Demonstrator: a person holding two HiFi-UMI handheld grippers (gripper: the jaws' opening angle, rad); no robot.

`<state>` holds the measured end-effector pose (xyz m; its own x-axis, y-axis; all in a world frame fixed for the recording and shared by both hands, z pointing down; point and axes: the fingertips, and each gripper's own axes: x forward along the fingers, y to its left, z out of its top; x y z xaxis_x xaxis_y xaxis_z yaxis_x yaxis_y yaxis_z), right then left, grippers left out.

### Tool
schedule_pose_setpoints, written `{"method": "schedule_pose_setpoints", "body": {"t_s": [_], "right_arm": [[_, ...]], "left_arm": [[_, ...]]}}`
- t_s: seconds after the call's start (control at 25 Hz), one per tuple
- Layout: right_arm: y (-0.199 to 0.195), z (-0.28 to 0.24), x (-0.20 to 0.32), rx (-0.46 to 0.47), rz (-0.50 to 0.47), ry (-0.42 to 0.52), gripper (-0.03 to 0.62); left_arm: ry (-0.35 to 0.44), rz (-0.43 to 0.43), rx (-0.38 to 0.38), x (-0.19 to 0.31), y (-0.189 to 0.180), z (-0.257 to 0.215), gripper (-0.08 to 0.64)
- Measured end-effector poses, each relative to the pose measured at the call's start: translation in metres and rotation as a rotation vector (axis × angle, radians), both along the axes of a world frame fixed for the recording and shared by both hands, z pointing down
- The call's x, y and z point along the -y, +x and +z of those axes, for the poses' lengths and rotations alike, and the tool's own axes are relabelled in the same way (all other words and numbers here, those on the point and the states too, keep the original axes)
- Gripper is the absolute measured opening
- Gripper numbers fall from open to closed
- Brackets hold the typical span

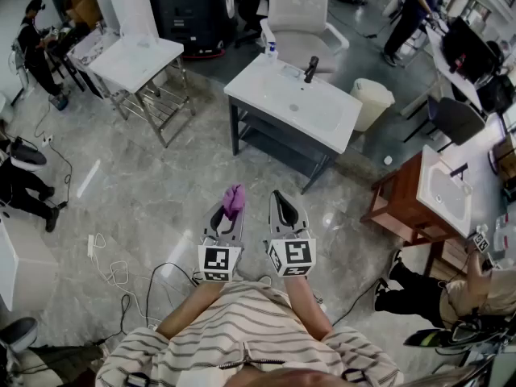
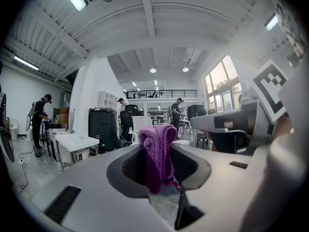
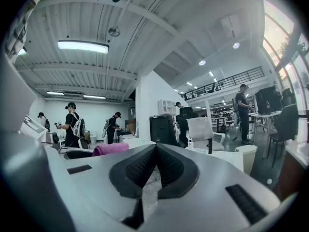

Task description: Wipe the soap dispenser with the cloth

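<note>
A person in a striped shirt (image 1: 242, 333) stands on a grey stone floor (image 1: 145, 192), holding two claws level and side by side at the lower centre of the head view. The left claw (image 1: 226, 214) is clamped on a purple cloth (image 1: 234, 200), which bunches between its jaws and rises above their tips. The right claw (image 1: 279, 200), just beside it, has its jaws pressed together with nothing between them. The soap dispenser (image 1: 272, 49), a small pale bottle, stands on the far left corner of a white sink desk (image 1: 339, 127) at the upper centre of the frame. It is well apart from both claws and near a black tap (image 1: 310, 68).
</note>
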<state>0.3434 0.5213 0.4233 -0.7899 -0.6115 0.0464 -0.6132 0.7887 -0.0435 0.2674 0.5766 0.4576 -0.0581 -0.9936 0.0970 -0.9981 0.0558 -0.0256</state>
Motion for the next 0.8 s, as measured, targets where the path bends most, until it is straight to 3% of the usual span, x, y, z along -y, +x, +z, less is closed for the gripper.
{"method": "schedule_pose_setpoints", "body": {"t_s": [0.32,0.8], "right_arm": [[-0.008,0.000,0.003,0.007,-0.008,-0.010,-0.004],[-0.067,-0.003,0.017,0.032,0.013,0.033,-0.003]], "left_arm": [[0.002,0.020,0.004,0.003,-0.002,-0.001,0.112],[0.060,0.078,0.016,0.030,-0.059,-0.004,0.112]]}}
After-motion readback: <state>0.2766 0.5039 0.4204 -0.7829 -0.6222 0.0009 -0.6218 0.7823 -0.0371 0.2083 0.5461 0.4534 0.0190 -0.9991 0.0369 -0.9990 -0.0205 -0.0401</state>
